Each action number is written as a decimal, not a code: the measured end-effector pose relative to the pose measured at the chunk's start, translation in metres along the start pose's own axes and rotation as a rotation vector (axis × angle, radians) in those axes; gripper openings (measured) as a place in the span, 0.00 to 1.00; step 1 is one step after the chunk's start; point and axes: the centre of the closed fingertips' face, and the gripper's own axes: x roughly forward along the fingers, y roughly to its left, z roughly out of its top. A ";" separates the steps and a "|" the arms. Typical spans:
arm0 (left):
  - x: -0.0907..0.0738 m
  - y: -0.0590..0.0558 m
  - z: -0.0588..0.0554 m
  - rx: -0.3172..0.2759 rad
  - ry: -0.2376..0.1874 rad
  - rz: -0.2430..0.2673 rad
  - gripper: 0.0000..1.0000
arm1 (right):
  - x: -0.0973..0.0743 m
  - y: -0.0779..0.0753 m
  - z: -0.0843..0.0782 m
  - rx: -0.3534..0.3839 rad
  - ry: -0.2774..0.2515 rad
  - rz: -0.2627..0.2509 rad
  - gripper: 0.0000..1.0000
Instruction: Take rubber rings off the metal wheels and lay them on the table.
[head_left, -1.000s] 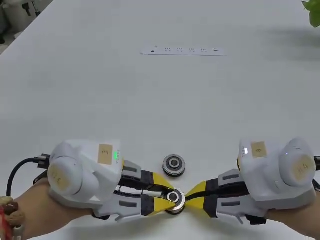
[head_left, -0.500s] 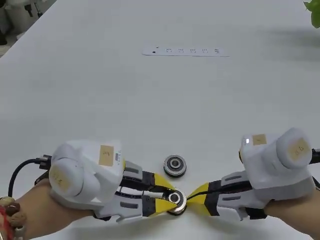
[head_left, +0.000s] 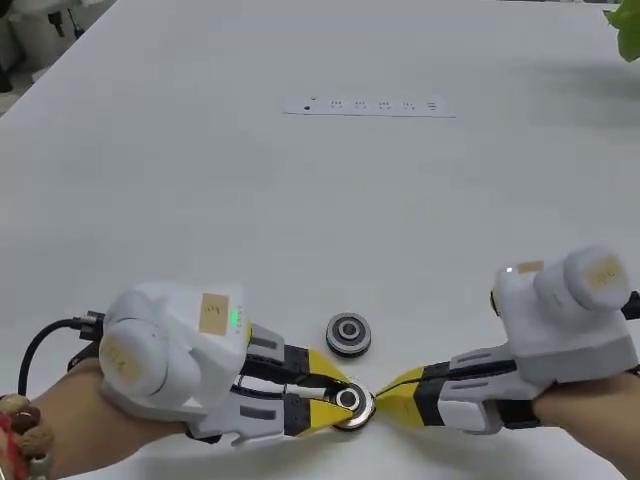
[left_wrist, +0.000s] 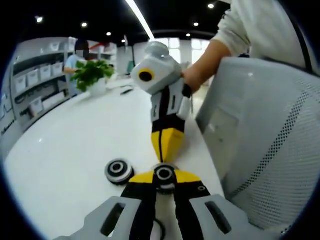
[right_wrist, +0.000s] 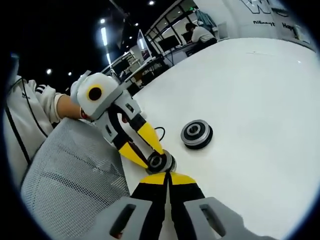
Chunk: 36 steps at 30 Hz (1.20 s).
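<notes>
Left fingers (left_wrist: 142, 178) clamp the stiff, heavy wheel (left_wrist: 165, 174); right fingers (right_wrist: 152, 181) closed at its rim, where the soft, stretchy ring (right_wrist: 172, 161) should peel.

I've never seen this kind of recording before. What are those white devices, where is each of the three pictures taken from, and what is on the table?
There is no robot here. A person holds a hand-operated tool in each hand, and each tool ends in a yellow-tipped claw. The large picture comes from a headset camera looking down. The two round ones come from cameras riding on the tools. The left claw is shut on a small metal wheel. The right claw, jaws together, is at the wheel's rim from the opposite side. A second wheel lies free on the white table, with a power strip farther back.
</notes>
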 end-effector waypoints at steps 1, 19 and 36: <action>0.000 0.000 0.000 0.000 0.000 0.000 0.14 | 0.000 0.000 0.001 0.025 -0.008 0.007 0.00; 0.000 0.000 0.001 0.003 0.007 -0.001 0.13 | 0.001 0.013 0.006 0.093 -0.033 0.044 0.00; 0.000 0.001 0.000 0.001 0.007 -0.001 0.13 | 0.000 0.014 0.009 0.079 -0.041 0.068 0.00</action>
